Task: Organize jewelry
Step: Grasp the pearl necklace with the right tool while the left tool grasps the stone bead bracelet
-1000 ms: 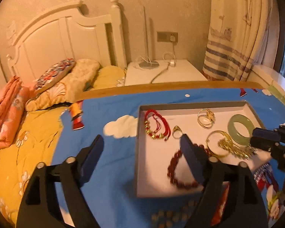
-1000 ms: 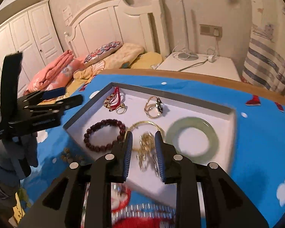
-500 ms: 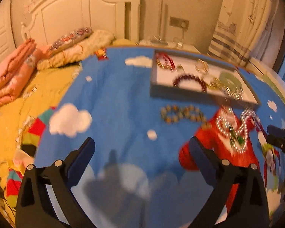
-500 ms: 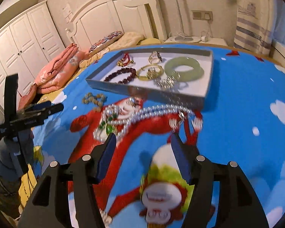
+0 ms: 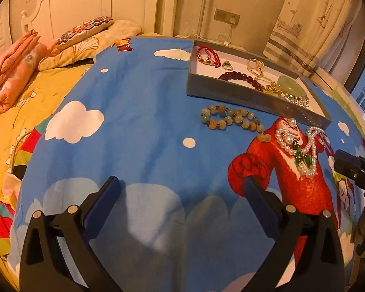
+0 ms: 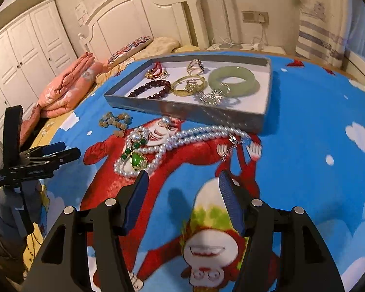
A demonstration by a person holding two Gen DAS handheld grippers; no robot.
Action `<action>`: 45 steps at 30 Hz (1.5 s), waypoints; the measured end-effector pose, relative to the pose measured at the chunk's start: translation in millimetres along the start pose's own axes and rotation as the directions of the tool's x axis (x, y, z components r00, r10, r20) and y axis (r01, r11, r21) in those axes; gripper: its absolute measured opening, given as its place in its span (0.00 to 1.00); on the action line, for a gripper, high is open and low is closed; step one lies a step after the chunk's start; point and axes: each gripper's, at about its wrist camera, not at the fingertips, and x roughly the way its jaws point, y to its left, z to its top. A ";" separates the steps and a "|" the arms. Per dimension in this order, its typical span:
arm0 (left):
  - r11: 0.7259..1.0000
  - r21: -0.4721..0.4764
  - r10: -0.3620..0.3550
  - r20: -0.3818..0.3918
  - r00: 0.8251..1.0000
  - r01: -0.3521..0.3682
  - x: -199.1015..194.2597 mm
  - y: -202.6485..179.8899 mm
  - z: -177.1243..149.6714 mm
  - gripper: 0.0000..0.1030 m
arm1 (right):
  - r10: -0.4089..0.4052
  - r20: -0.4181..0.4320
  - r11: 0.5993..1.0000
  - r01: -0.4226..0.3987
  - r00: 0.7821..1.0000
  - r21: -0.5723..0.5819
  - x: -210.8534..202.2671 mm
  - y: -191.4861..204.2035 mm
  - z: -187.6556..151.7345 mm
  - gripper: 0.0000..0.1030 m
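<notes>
Both tongs hang released over the blue cartoon blanket [image 5: 143,131], nothing between their fingers: the left tongs [image 5: 181,191] spread wide, the right tongs [image 6: 182,185] parted too. Just ahead of the right tongs' left finger lies the pearl necklace [image 6: 172,141] with its green pendant. Beyond it, ahead and right of the left tongs, sits the bead bracelet [image 5: 231,119]. Farther on, the grey tray [image 6: 182,108] holds the green bangle [image 6: 233,81], a dark red bracelet [image 6: 150,88] and gold pieces.

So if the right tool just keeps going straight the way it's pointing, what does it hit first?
Probably the pearl necklace on the blue cloth, just ahead of the open right tool; the grey tray lies beyond. Depth is uncertain.
</notes>
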 end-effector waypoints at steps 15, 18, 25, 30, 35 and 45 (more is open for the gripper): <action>0.999 -0.028 -0.041 0.014 0.999 0.042 -1.7 4.9 2.1 0.98 | 0.031 -0.057 0.998 -0.028 0.998 0.055 32.0 16.4 25.1 0.46; 0.998 -0.031 -0.046 0.016 0.999 0.047 -1.7 5.5 2.8 0.98 | -0.017 -0.074 0.999 0.020 0.997 0.035 43.4 22.8 29.2 0.37; 0.999 -0.024 -0.036 0.011 0.999 0.037 -1.3 4.6 3.5 0.98 | 0.013 -0.031 1.000 -0.013 0.999 -0.018 33.2 31.1 18.2 0.07; 0.998 -0.005 -0.060 0.013 0.998 0.060 -1.1 0.9 9.4 0.97 | 0.074 0.038 0.997 -0.074 0.997 0.000 6.6 19.2 10.4 0.07; 0.996 0.047 -0.080 0.031 0.996 0.079 6.9 -15.1 37.0 0.93 | 0.096 0.045 0.995 -0.098 0.994 0.024 4.9 15.8 3.4 0.07; 0.977 0.187 -0.089 -0.060 0.994 0.099 64.3 -55.7 74.5 0.91 | 0.134 0.045 0.989 -0.136 0.990 0.057 8.1 8.5 2.3 0.07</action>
